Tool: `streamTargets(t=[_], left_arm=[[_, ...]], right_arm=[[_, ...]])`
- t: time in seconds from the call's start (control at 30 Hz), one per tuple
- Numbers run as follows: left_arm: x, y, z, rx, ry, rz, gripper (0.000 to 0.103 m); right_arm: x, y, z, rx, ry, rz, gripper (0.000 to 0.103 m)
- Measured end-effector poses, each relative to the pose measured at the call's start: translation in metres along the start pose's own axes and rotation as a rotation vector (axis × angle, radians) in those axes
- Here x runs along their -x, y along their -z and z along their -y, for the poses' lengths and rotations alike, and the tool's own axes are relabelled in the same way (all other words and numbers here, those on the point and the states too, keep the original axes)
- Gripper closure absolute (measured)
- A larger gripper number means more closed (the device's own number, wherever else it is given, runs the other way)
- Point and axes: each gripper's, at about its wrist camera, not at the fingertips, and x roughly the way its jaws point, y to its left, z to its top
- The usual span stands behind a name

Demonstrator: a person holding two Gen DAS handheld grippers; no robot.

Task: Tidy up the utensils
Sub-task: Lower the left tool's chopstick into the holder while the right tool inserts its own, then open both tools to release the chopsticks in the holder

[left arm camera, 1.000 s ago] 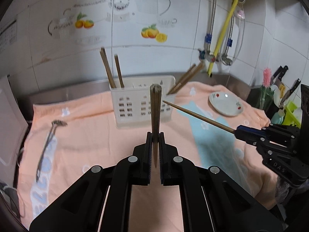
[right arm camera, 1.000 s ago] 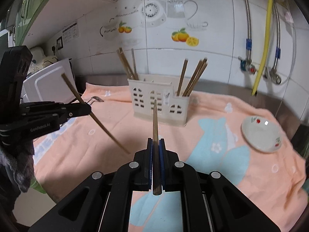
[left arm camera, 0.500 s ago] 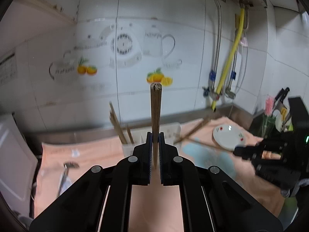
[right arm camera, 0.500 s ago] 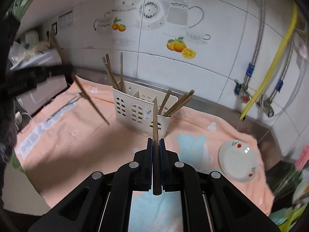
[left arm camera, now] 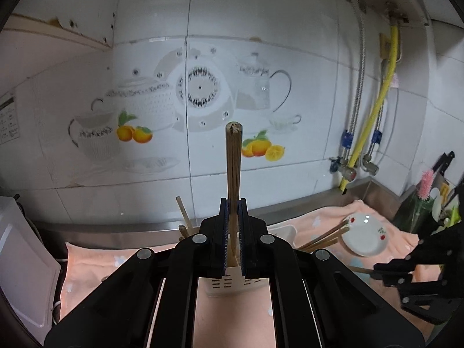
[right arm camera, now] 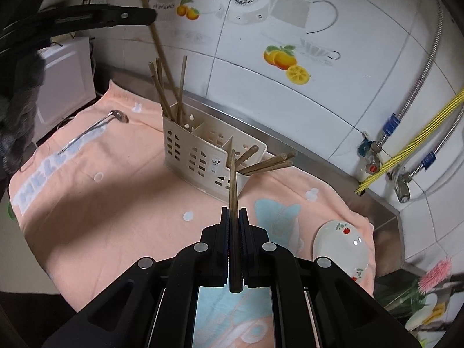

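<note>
Both hands have risen since a second ago, and each chopstick is now carried above the white utensil caddy (right arm camera: 203,156), the landmark on the peach towel (right arm camera: 116,203) covering the surface. To the caddy's left a spoon (right arm camera: 92,129) lies untouched. Over its left compartment, the left gripper (left arm camera: 232,232) has its fingers clamped on a chopstick (left arm camera: 233,168) whose lower end points down toward the sticks already there. Nearer the caddy's right compartment, the right gripper (right arm camera: 233,246) is closed on a second chopstick (right arm camera: 233,203) aimed at the leaning sticks. I judge both drops are close. In the left view the fingers hide most of the caddy; a small plate (right arm camera: 340,246) sits to its right.
</note>
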Motion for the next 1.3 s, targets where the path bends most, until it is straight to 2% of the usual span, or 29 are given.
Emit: streamTargets(t=[0.3,0.47,0.63,0.8,0.87,1.1,1.27,1.3], left_arm=[[-0.041,0.007,-0.010,0.012,-0.020,-0.096,0.098],[-0.057,0.015,-0.017,0.028,-0.015,-0.137,0.097],[-0.063,0.019,-0.020,0.037,-0.006,-0.149,0.097],[-0.063,0.020,-0.019,0.030,0.000,-0.138,0.096],[-0.062,0.021,-0.019,0.030,0.004,-0.133,0.091],[-0.055,0.021,-0.018,0.023,-0.003,-0.118,0.064],[-0.051,0.023,-0.019,0.023,-0.012,-0.116,0.054],[-0.051,0.023,-0.019,0.021,-0.013,-0.115,0.054]], right_arm=[[-0.011,-0.023,0.002,0.048,-0.021,-0.088,0.096],[-0.021,-0.034,0.008,0.032,-0.048,-0.129,0.096],[-0.032,-0.043,0.012,0.027,-0.042,-0.165,0.096],[-0.039,-0.051,0.017,-0.008,-0.058,-0.150,0.096],[-0.042,-0.054,0.018,-0.024,-0.062,-0.141,0.096],[-0.052,-0.064,0.030,-0.101,-0.092,-0.117,0.096],[-0.055,-0.067,0.037,-0.151,-0.102,-0.088,0.096],[-0.055,-0.067,0.038,-0.157,-0.111,-0.084,0.091]])
